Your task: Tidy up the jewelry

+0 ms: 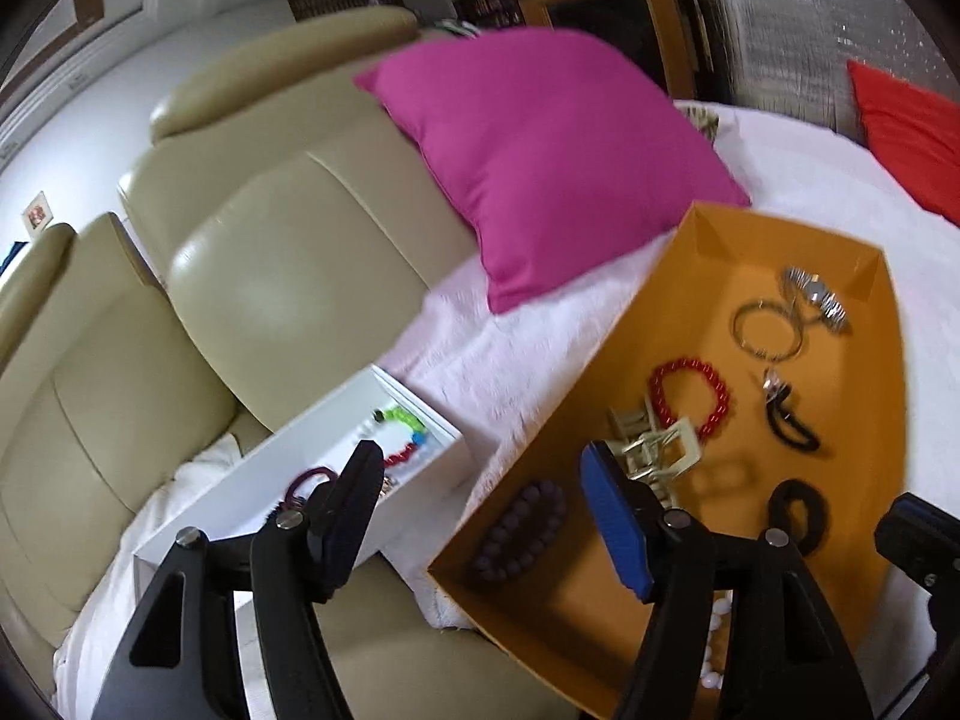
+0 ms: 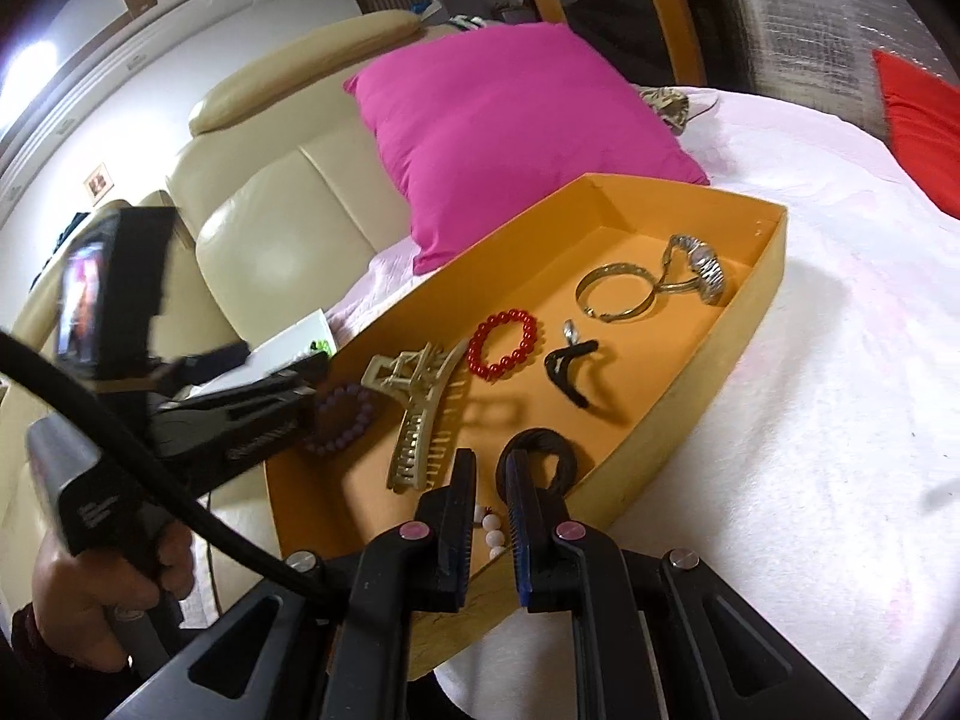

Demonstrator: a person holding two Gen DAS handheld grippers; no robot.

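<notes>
both jaws stand apart and hold nothing: my left gripper [image 1: 480, 480] wide over the gap between the white open box [image 1: 336, 438] and the orange cardboard tray [image 1: 690, 252], my right gripper [image 2: 489, 480] narrow above the tray's near rim. i note the jewelry lies loose on the tray floor: red bead bracelet [image 2: 503, 344], cream claw clip [image 2: 420, 414], black hair tie [image 2: 540, 461]. white beads [image 2: 491, 525] are partly hidden behind my right fingers. box contents are blurred.
</notes>
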